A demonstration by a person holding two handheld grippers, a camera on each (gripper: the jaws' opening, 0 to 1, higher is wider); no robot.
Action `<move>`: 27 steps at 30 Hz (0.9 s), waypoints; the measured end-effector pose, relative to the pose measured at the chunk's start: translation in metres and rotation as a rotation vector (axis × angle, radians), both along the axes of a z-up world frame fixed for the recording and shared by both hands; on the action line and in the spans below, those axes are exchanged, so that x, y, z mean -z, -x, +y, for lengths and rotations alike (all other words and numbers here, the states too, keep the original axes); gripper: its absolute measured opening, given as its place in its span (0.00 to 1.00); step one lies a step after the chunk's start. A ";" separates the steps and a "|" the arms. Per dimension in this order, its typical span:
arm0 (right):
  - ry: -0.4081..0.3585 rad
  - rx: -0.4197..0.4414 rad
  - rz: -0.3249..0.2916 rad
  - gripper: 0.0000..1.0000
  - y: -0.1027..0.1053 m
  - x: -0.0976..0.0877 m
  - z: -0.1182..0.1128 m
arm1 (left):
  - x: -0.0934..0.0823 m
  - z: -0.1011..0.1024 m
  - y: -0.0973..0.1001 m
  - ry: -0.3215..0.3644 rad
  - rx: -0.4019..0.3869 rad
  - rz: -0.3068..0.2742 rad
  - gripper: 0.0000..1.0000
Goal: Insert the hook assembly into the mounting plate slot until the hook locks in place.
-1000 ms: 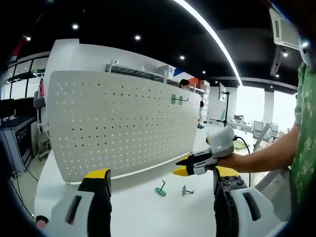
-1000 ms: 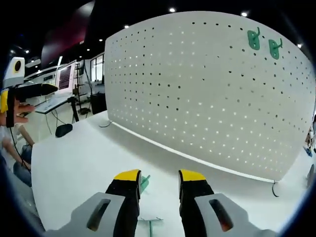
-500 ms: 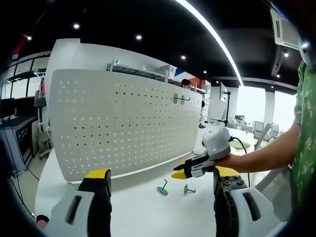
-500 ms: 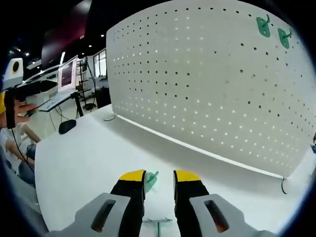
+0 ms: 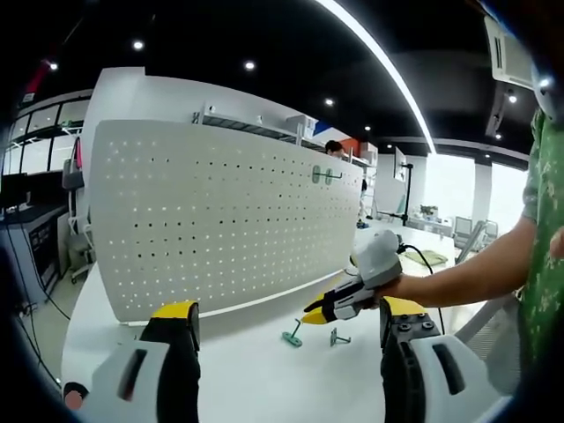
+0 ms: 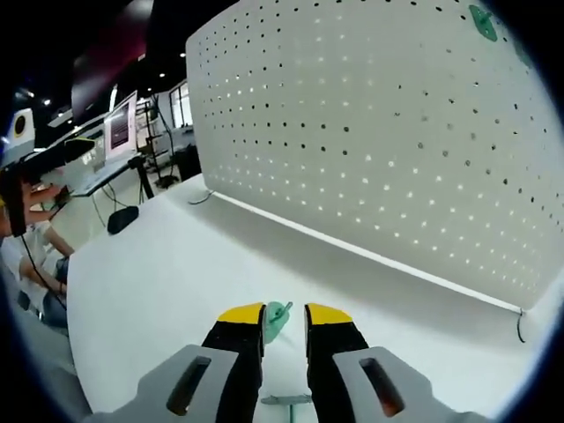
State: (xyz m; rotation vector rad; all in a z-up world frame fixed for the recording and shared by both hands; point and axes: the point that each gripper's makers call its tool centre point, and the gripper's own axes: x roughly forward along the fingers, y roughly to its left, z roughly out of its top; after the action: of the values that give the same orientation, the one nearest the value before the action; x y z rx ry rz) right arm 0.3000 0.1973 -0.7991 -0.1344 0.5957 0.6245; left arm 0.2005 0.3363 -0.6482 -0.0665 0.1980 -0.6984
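White pegboard [image 5: 220, 220] upright on the table [image 6: 159, 291], two green hooks [image 5: 323, 174] mounted high. My right gripper [image 6: 284, 314], jaws narrowly parted, frames a loose green hook [image 6: 277, 317] lying on the table; second hook [image 5: 338, 337] beside it. My left gripper [image 5: 282, 319] gapes, holding nothing.

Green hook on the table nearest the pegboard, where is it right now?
In the right gripper view the green hook lies on the white table just ahead of the right gripper, before the pegboard.
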 end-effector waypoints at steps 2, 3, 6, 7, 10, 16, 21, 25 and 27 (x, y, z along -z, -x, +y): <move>0.001 -0.002 0.016 0.16 -0.001 0.003 0.000 | 0.000 0.000 0.000 0.000 -0.001 0.001 0.86; 0.000 -0.005 0.027 0.16 -0.001 0.004 0.001 | 0.000 0.000 0.000 0.001 -0.001 0.001 0.86; -0.002 -0.013 0.045 0.16 -0.002 0.006 0.004 | 0.002 0.003 -0.002 0.002 -0.003 0.003 0.85; -0.005 -0.014 0.053 0.16 -0.002 0.007 0.005 | 0.003 0.004 -0.003 0.002 -0.004 0.003 0.85; -0.015 -0.008 0.079 0.15 -0.003 0.010 0.006 | 0.003 0.004 -0.003 0.002 -0.004 0.006 0.85; -0.021 -0.002 0.119 0.15 -0.005 0.016 0.007 | 0.004 0.004 -0.004 0.003 -0.005 0.009 0.85; -0.024 0.007 0.149 0.14 -0.006 0.022 0.007 | 0.005 0.005 -0.005 0.003 -0.008 0.011 0.85; -0.023 0.003 0.162 0.13 -0.006 0.025 0.009 | 0.007 0.005 -0.005 0.003 -0.008 0.015 0.85; -0.025 0.004 0.172 0.13 -0.006 0.027 0.010 | 0.008 0.005 -0.006 0.003 -0.008 0.017 0.84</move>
State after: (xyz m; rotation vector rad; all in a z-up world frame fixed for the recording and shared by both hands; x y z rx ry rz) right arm 0.3063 0.2075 -0.8258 -0.0564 0.7534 0.6433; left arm 0.2061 0.3414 -0.6559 -0.0761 0.2130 -0.6905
